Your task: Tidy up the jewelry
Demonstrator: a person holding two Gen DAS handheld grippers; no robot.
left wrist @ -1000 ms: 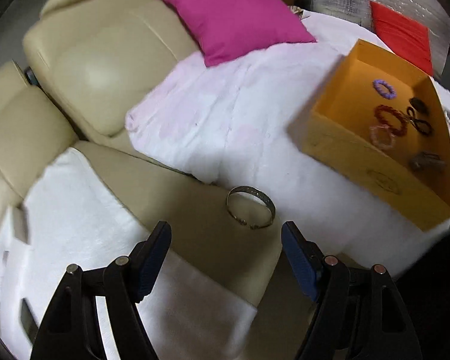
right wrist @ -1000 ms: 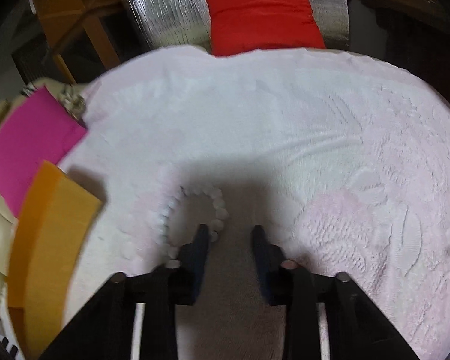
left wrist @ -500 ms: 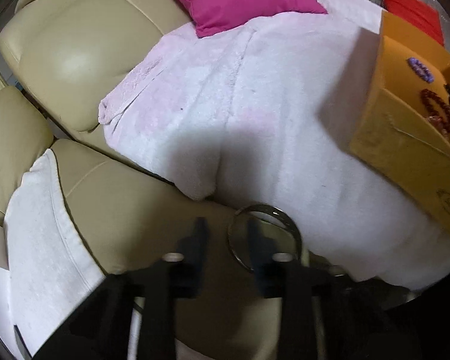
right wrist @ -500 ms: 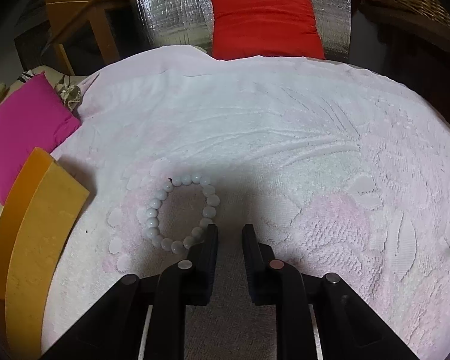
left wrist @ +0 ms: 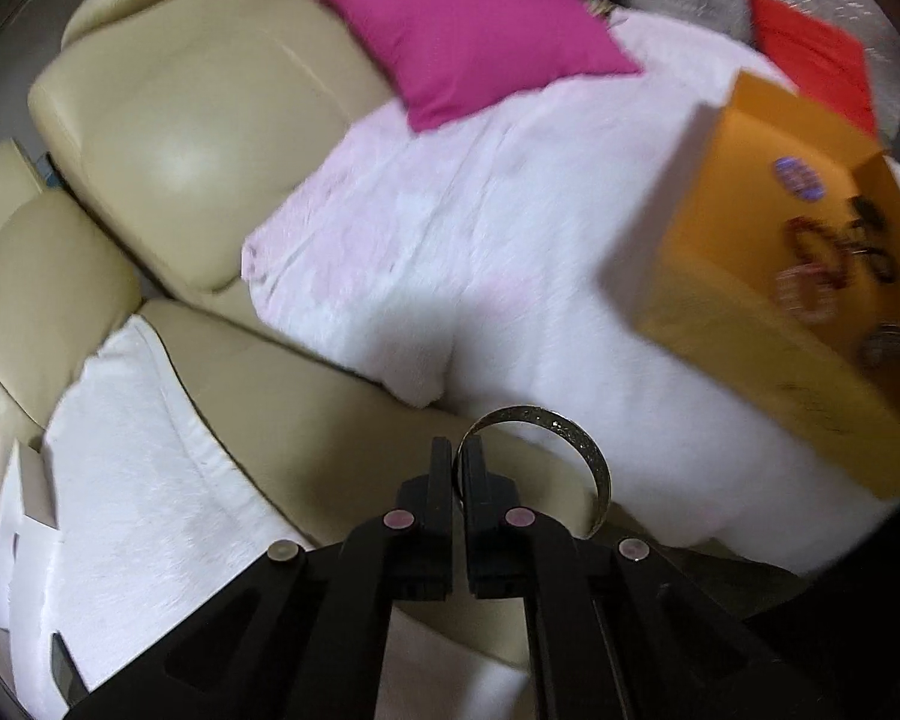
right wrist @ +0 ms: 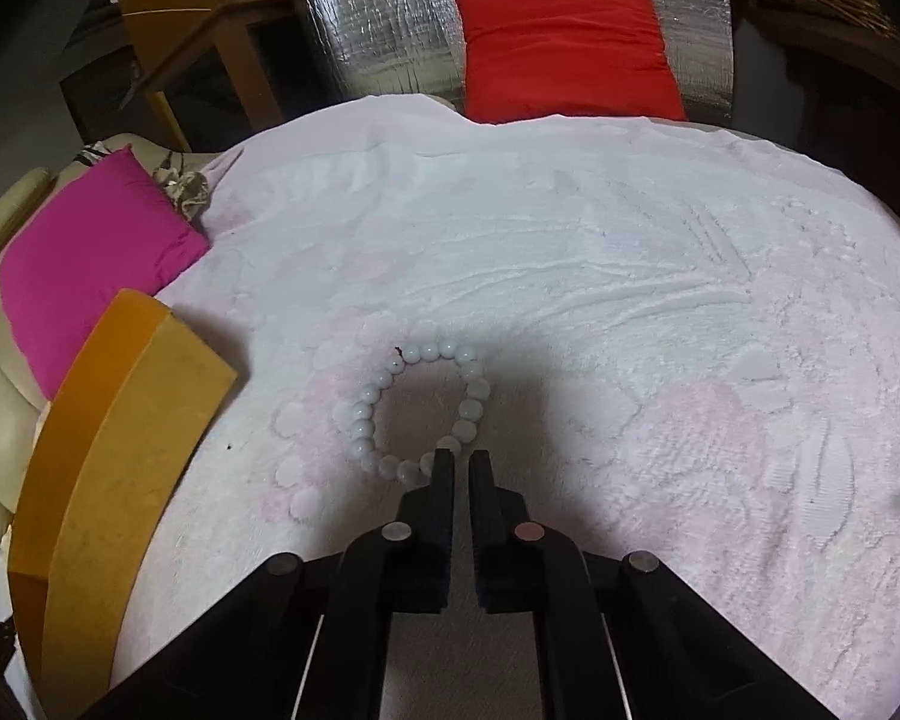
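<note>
Left wrist view: the left gripper [left wrist: 457,462] is clamped on the near edge of a metal bangle [left wrist: 576,438], whose band passes between the pads and arcs off to the right above the beige sofa cushion [left wrist: 168,138]; the orange box [left wrist: 750,336], already holding several bracelets, sits to the right on the pale pink blanket [left wrist: 480,228]; the step in hand looks like the pick-up of the bangle, and the next move calls for carrying it over the box wall and letting go inside.

Right wrist view: the right gripper [right wrist: 461,468] has its fingers drawn together at the near side of a white bead bracelet [right wrist: 420,414] lying flat on the blanket; whether a bead or the cord is actually pinched I cannot tell; the box stands at the left edge; a gentle lift would test the hold before any carry.
</note>
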